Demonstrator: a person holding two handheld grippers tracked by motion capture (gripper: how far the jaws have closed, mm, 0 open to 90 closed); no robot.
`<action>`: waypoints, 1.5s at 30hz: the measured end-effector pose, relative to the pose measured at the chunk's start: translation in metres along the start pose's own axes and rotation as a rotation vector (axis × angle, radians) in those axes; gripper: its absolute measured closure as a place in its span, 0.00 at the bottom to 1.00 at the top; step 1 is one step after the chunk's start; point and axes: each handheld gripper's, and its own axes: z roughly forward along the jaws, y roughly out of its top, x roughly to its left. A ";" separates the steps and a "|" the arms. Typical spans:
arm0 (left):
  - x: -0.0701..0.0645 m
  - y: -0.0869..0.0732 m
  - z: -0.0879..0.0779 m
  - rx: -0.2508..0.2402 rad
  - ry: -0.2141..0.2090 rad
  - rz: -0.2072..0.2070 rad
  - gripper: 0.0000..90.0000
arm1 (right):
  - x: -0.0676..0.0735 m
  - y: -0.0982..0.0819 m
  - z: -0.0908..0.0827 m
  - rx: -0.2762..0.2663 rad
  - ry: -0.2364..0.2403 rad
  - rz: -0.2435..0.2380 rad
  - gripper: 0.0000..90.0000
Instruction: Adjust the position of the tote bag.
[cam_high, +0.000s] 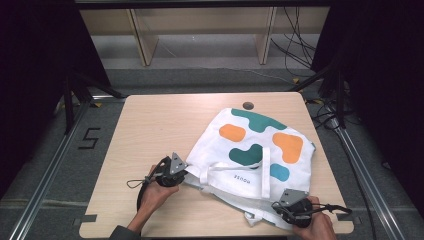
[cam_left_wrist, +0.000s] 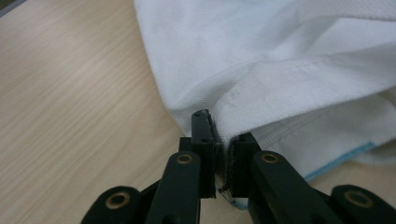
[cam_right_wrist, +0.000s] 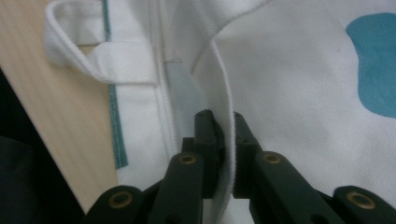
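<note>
Tote bag (cam_high: 255, 150), white with green, orange and blue blotches, lies flat on the right half of your wooden table (cam_high: 150, 125), and everything below is placed against the dark round hole (cam_high: 248, 105) near the table's far edge. The bag's closed bottom points at that hole and stops just short of it; its long axis runs from there back toward you, slanted a little so the mouth sits at the near side and spreads toward the near right corner. The mouth end faces you, with the white straps (cam_high: 265, 172) lying across the printed face, one of them running almost straight along the bag's length. Your left gripper (cam_high: 186, 175) sits well to the near left of the hole, at the bag's left mouth corner; in the left gripper view (cam_left_wrist: 218, 140) its jaws are pinched nearly together on the folded hem there, cloth caught between them. Your right gripper (cam_high: 274, 206) sits far to the near side of the hole and slightly right, at the bag's near edge close to the table's front; in the right gripper view (cam_right_wrist: 224, 130) its jaws stand narrow and clamp the stitched rim of the mouth, which passes upright between the pads.
</note>
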 end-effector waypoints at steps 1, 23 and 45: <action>-0.003 -0.001 -0.002 -0.007 -0.002 0.007 0.95 | -0.003 0.000 0.000 0.003 -0.014 -0.005 0.97; -0.043 -0.044 -0.074 0.016 -0.053 -0.013 0.94 | -0.053 0.053 0.023 -0.057 -0.055 -0.051 0.98; -0.039 -0.030 -0.057 0.018 0.004 -0.010 0.63 | -0.058 0.021 0.007 -0.115 0.006 0.053 0.91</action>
